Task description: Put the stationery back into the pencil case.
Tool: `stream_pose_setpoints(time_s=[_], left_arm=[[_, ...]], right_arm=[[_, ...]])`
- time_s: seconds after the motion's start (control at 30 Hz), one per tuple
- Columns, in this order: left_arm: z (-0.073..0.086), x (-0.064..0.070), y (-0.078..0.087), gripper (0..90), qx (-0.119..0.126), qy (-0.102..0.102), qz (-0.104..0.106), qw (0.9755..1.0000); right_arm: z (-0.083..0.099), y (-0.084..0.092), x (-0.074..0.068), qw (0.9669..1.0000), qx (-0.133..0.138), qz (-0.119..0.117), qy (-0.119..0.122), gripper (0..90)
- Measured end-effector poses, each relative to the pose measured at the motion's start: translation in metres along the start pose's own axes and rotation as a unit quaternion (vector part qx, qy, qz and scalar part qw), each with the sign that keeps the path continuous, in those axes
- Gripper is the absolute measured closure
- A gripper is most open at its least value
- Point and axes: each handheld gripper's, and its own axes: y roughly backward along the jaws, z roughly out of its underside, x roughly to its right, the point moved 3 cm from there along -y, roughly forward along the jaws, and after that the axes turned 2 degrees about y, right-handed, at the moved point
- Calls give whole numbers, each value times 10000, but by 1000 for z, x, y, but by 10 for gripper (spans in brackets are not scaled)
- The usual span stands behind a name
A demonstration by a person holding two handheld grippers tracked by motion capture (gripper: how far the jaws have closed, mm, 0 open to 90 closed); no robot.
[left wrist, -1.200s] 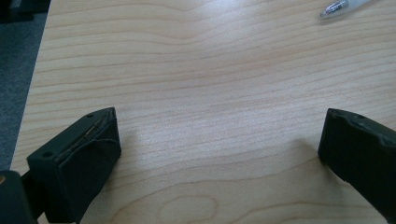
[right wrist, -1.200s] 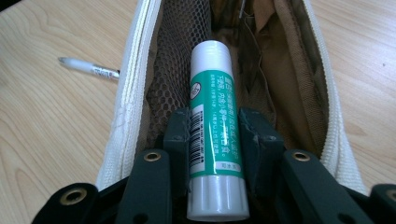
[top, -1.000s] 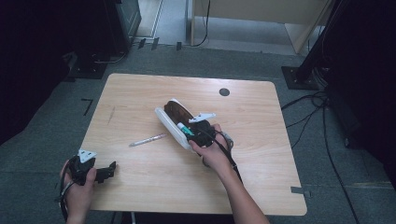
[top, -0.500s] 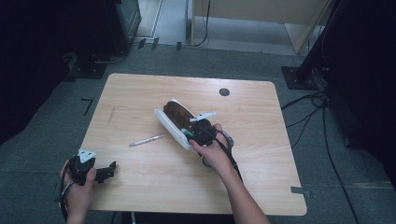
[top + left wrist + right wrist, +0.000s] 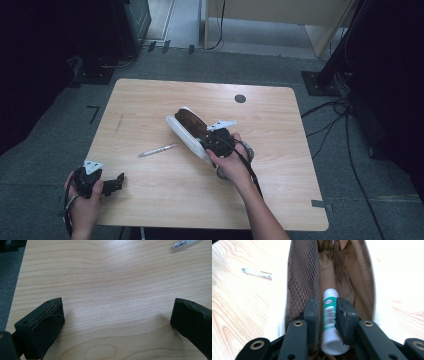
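Right claw [image 5: 327, 315] grips tube [image 5: 329, 322] inside pouch [image 5: 302, 277].

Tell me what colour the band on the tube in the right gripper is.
Green, on a white tube; clearest in the right gripper view.

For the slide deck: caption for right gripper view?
Right gripper clamps a white-and-green tube inside an open mesh-lined pouch.

Right tongs [image 5: 327, 308] grip a white tube with a green band [image 5: 330, 322], jaws closed against its sides. Tube lies inside the open brown-lined pouch [image 5: 359, 277], beside its mesh pocket. Left of pouch, a pen [image 5: 257, 273] lies on the counter [image 5: 234, 315].
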Motion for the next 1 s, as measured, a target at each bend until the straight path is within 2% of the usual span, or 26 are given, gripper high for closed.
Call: stream_pose_setpoints(time_s=[0.3, 0.43, 0.5, 0.73, 0.77, 0.8, 0.9, 1.0], left_arm=[[0, 0, 0, 0, -1, -1, 0, 10000], [0, 0, 0, 0, -1, -1, -2, 10000], [0, 0, 0, 0, -2, -3, -1, 10000], [0, 0, 0, 0, -1, 0, 1, 10000], [0, 0, 0, 0, -1, 0, 0, 10000], [0, 0, 0, 0, -1, 0, 1, 10000], [0, 0, 0, 0, -1, -1, 0, 10000], [0, 0, 0, 0, -1, 1, 0, 10000]], right_arm=[[4, 34, 5, 9994, 348, 46, 11, 800], [7, 44, 5, 9990, 435, 34, 22, 802], [10, 51, 5, 9988, 484, -54, 33, 793], [22, 67, 13, 9977, 664, -114, 114, 672], [27, 71, 15, 9965, 803, -137, 184, 598], [29, 72, 16, 9961, 836, -93, 257, 567], [38, 76, 22, 9941, 972, 119, 475, 535], [44, 79, 25, 9942, 976, 94, 439, 529]])
